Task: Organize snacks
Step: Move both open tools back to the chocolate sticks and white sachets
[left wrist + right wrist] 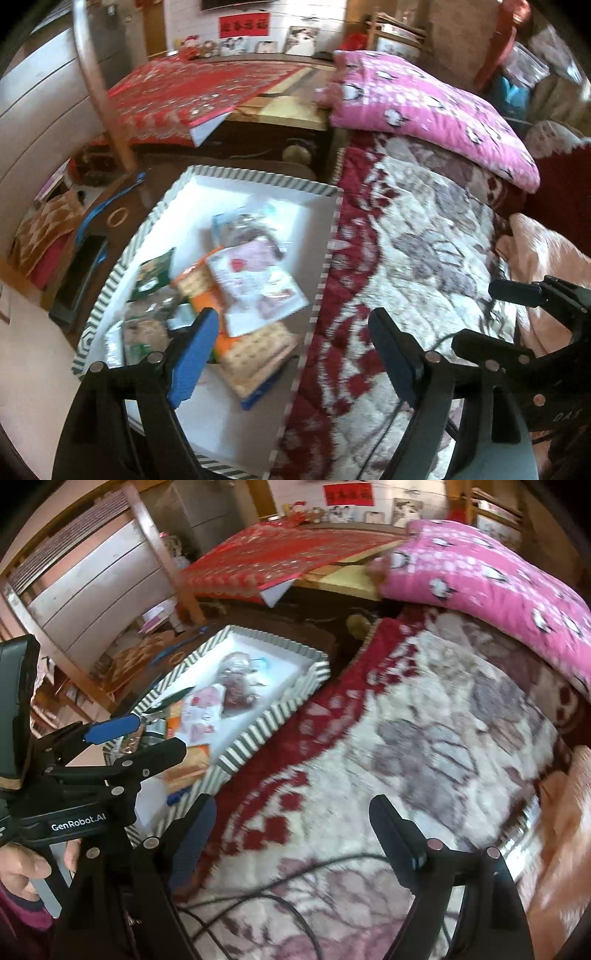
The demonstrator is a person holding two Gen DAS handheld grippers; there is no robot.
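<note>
Left wrist view: the left gripper [295, 347] stands wide apart with nothing between its 2 fingers [194, 354]. The snack packets [240, 280] lie heaped in the striped-rim tray [258, 179], at 11 o'clock from the gripper, the left finger overlapping the heap's near edge. Blanket [424, 258] fills 1 o'clock.

Right wrist view: the right gripper [291, 842] is spread, empty, over the blanket [406, 720]. The tray [266, 723] with the packets [218, 701] lies at 11 o'clock, well apart.
</note>
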